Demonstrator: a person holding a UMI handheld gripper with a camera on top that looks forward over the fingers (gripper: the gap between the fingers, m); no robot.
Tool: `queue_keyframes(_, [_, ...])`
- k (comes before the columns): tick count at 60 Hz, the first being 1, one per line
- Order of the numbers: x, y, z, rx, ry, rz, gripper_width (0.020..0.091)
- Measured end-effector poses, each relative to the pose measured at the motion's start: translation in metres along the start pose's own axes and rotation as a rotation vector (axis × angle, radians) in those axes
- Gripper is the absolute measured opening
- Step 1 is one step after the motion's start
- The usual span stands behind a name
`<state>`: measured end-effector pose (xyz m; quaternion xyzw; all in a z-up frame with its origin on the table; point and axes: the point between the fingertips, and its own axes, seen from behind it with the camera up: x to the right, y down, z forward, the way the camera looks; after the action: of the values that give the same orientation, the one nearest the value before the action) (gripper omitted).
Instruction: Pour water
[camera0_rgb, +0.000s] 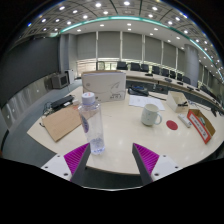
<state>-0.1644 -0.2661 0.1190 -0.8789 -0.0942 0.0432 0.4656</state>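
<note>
1. One large table (120, 135) with a smooth, pale top and a rounded edge carries everything, in an office room with ceiling lights and rows of windows.
2. One white box or board (104, 84) stands upright near the table's far edge.
3. One flat brown cardboard piece (62, 121) lies toward the table's left edge.
4. One clear plastic bottle (92, 124) with a pale cap stands upright near the table's near edge, just ahead of the left finger; it looks mostly transparent, and I cannot be sure of its water level.
5. One red, oblong packet (201, 125) lies near the right edge.
6. One white mug (151, 114), cylindrical with a handle, stands at mid-table, well right of the bottle; its contents are hidden.
7. One small red disc (172, 125) lies between mug and packet.
8. The gripper (111, 160) has its two magenta-padded fingers (76, 157) spread wide, holding nothing.
</note>
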Motion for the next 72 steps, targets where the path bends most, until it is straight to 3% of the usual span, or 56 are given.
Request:
queue_keyframes(10, [-0.05,-0.012,0.046,0.07,-0.004,-0.005,0.086])
queue_keyframes(20, [-0.053,-0.029,0.093,0.145,0.058,0.03,0.0834])
queue_keyframes(26, [-0.049,-0.032,0.113,0.172,0.08,0.05,0.0645])
queue_keyframes(29, [-0.051,-0.034,0.117,0.187,0.066,0.064,0.0515])
queue_keyframes(36, [-0.051,-0.039,0.123,0.213,0.081,0.052,0.0464])
queue_keyframes(46, [-0.054,-0.044,0.12,0.213,0.059,0.083,0.0326])
queue_keyframes(59, [-0.052,-0.106,0.11,0.276,-0.006,0.222,0.0325])
queue_keyframes(72, [-0.025,-0.201,0.11,0.358,-0.208,0.644,0.0325])
